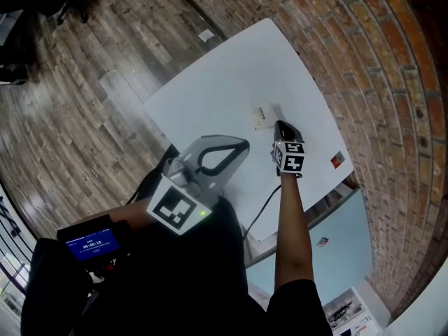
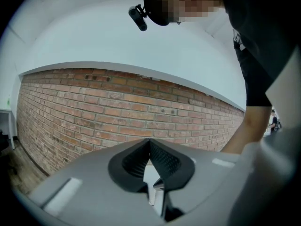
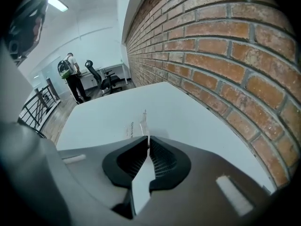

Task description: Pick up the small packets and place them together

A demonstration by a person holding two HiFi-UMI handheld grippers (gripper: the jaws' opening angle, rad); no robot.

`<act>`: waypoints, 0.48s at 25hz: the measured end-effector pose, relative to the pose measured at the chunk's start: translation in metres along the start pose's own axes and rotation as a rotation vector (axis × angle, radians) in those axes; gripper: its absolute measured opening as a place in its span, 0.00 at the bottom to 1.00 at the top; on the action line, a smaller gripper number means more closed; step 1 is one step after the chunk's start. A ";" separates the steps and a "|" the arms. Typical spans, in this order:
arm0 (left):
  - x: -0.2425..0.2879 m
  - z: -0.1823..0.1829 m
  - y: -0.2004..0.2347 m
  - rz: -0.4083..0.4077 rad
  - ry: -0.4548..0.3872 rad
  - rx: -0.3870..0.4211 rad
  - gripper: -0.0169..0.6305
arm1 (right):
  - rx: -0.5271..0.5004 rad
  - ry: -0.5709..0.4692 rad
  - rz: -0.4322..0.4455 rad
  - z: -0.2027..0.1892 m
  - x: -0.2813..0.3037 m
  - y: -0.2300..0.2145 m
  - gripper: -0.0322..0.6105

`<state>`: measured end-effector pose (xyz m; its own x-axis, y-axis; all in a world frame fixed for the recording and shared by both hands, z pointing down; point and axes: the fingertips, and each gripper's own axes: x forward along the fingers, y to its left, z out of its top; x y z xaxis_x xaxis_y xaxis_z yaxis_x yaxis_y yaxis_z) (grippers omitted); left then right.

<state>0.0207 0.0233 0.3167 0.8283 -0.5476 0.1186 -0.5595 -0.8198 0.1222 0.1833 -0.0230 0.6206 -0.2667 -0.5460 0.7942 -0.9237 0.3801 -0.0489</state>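
Presently we find right gripper [image 3: 146,141] jaws clamped on a packet [image 3: 142,186], left gripper [image 2: 150,143] jaws closed on nothing.

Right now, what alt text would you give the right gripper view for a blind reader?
Dark tongs pinch a thin white packet edge-on, with a white table beyond. A red brick wall runs along the right; office chairs stand far off.

bright even indoor light, strong fisheye bending and dark corners
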 end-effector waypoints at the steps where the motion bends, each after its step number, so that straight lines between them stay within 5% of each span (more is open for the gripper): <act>1: 0.000 -0.001 0.001 0.002 0.003 0.000 0.03 | -0.001 -0.003 -0.005 0.000 0.001 0.000 0.08; 5: -0.003 -0.002 0.007 0.015 0.004 -0.006 0.03 | -0.007 0.007 -0.029 -0.001 0.002 -0.003 0.20; 12: 0.000 -0.002 0.021 0.039 -0.003 0.003 0.03 | 0.022 -0.043 -0.044 0.007 -0.017 -0.005 0.21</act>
<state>0.0090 0.0068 0.3215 0.8062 -0.5793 0.1205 -0.5909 -0.7986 0.1145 0.1899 -0.0212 0.6032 -0.2371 -0.5937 0.7690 -0.9403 0.3392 -0.0280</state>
